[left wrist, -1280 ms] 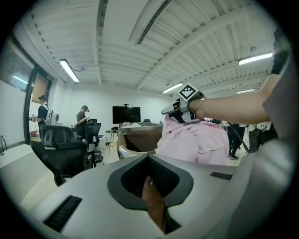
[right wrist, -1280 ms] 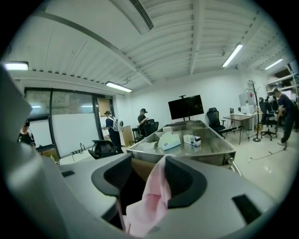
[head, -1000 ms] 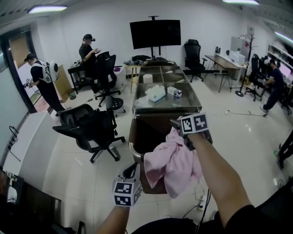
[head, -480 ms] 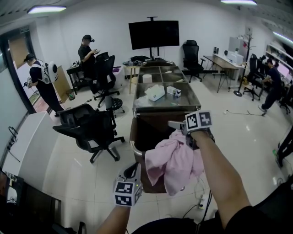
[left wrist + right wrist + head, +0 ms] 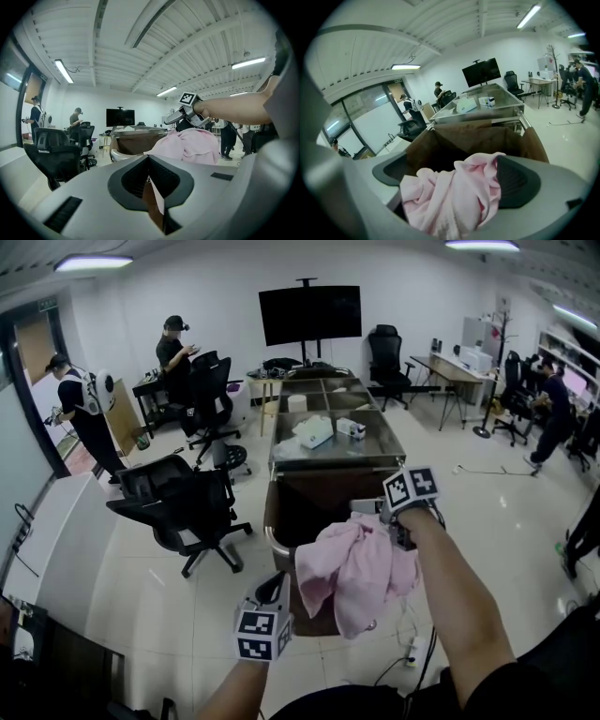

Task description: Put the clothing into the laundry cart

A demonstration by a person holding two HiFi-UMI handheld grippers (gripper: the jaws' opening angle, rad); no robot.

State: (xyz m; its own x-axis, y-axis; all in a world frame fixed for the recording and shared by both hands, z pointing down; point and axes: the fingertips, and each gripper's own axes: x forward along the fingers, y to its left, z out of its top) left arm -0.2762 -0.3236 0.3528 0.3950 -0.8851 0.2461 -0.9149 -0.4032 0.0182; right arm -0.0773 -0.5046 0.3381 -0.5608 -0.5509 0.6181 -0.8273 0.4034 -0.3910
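The right gripper [image 5: 367, 509] reaches in from 4 o'clock over the laundry cart [image 5: 274, 538], its marker cube turned up toward the head camera. Its fingers have just been opening and now stand spread wide, with the pink garment [image 5: 354, 563] bunched loosely between them rather than pinched; in the right gripper view the cloth fills the gap from one dark pad to the other and spills toward the camera. From the head view the garment hangs at the cart's 4 o'clock corner, partly over the brown liner's opening and partly draped down outside the near rim. The left gripper [image 5: 274, 592] sits low at 6 o'clock, just short of the cart's near rim, with its fingers pressed together and nothing between them. At 12 o'clock from the cart, touching its far end, stands a steel surface [image 5: 375, 448] divided into compartments, with a pale box [image 5: 316, 430] lying on it. A black office chair [image 5: 178, 502] stands at 9 o'clock from the cart, well apart from it on the tiled floor.
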